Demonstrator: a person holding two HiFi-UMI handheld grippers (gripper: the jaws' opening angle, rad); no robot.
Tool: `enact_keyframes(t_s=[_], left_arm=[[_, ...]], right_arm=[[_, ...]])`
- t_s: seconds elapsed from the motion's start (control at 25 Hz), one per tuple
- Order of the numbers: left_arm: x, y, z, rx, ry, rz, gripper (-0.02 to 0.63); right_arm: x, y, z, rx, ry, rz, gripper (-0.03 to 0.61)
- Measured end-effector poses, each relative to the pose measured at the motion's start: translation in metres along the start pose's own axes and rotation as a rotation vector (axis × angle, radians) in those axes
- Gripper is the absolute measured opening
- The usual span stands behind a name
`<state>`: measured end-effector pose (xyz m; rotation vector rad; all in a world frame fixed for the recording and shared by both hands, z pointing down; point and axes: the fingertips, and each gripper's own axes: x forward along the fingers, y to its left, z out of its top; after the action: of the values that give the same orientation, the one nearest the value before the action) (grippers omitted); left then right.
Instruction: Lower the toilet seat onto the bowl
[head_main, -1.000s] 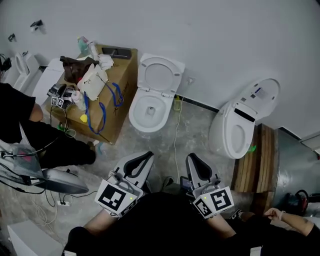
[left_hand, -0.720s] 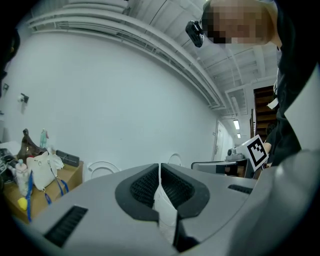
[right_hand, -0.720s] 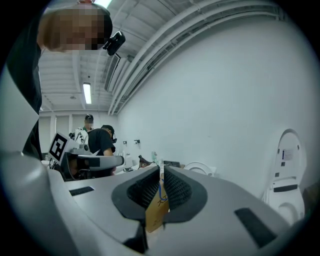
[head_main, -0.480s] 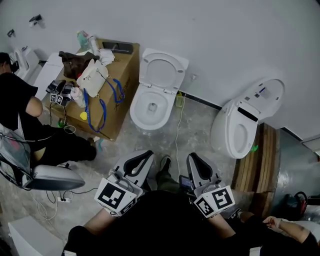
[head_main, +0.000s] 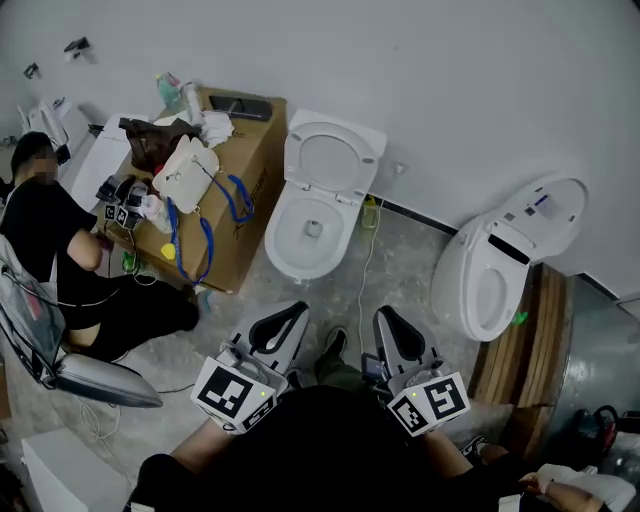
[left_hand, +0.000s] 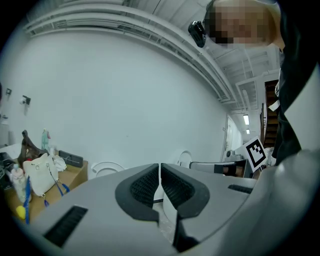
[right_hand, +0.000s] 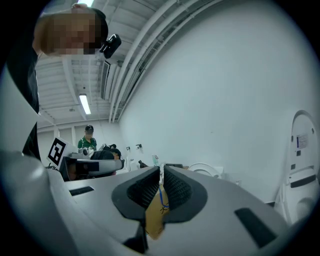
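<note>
The toilet (head_main: 312, 222) at twelve o'clock in the head view looks like glossy white ceramic, and its raised seat (head_main: 333, 160) like smooth, shiny white plastic. The second toilet (head_main: 495, 275) at two o'clock has the same gleaming white finish. The cardboard box (head_main: 262, 170) at eleven o'clock is matt brown, and the bag (head_main: 183, 172) on it looks like smooth cream leather. The planks (head_main: 522, 330) at three o'clock are bare, rough wood. The floor (head_main: 400, 280) is mottled grey stone with a dull sheen. The wall (head_main: 450, 80) is matt white. The left gripper (left_hand: 160, 172) is smooth matt grey plastic with black ribbed pads (left_hand: 146, 186).
</note>
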<state>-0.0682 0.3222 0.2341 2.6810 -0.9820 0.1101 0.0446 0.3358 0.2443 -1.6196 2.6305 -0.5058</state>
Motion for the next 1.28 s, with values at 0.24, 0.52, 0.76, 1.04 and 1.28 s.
enact_keyframes(t_s=[0.24,0.52,0.76,1.04,1.28], left_arm=[[0.051,0.006,0.017,0.012,0.008,0.015,0.025],[0.102,0.008,0.023,-0.017,0.023,0.054,0.025],[0.127,0.009,0.023,0.003,0.037,0.073,0.025],[0.145,0.013,0.025,0.02,0.058,0.082,0.025],[0.152,0.039,0.021,0.051,0.087,0.109,0.025]], right_arm=[[0.025,-0.047,0.018,0.013,0.004,0.027,0.049],[0.04,-0.105,0.029,0.037,0.009,0.04,0.049],[0.051,-0.143,0.04,0.036,-0.005,0.035,0.049],[0.059,-0.163,0.041,0.06,0.007,0.024,0.049],[0.083,-0.17,0.035,0.067,0.038,0.019,0.049]])
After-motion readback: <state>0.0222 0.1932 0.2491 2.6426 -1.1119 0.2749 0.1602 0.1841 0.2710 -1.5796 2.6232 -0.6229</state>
